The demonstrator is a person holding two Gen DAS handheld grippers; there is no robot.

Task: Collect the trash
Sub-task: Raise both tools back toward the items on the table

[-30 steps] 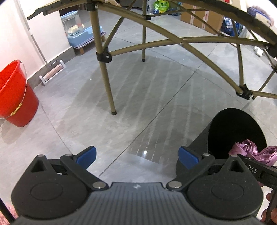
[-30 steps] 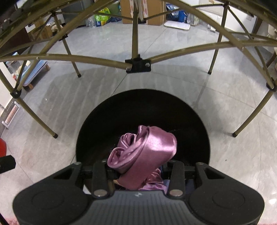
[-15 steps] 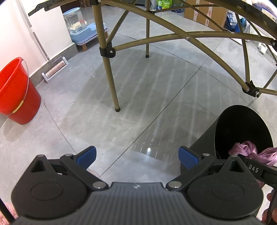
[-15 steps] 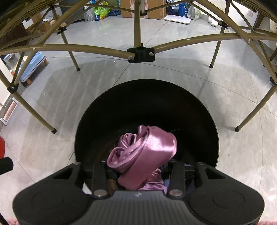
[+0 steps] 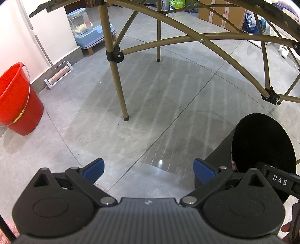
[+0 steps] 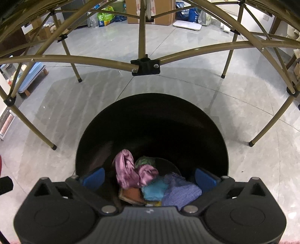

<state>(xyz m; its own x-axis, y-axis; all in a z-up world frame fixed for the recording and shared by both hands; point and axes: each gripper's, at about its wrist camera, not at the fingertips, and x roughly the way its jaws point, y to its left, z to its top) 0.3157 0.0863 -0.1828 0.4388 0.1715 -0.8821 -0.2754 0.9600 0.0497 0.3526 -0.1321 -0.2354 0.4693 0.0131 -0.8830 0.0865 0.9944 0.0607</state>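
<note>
A black round trash bin (image 6: 187,120) stands on the floor right under my right gripper (image 6: 150,177), whose jaws are opening wide with no pad touching anything. A crumpled pink satin cloth (image 6: 131,173) lies loose inside the bin, below the fingers, on top of blue, purple and orange scraps (image 6: 168,190). In the left wrist view the same bin (image 5: 262,142) sits at the lower right, and my left gripper (image 5: 148,169) hangs open over bare floor with nothing between its blue pads.
Olive metal legs and braces of a folding table (image 5: 116,78) cross above and around the bin. A red bucket (image 5: 16,105) stands at the left by the wall. Cardboard boxes and bags (image 6: 150,11) line the far side of the grey tiled floor.
My right gripper went from shut on the pink cloth to wide open, and the cloth dropped into the bin. The left gripper stayed open and in place.
</note>
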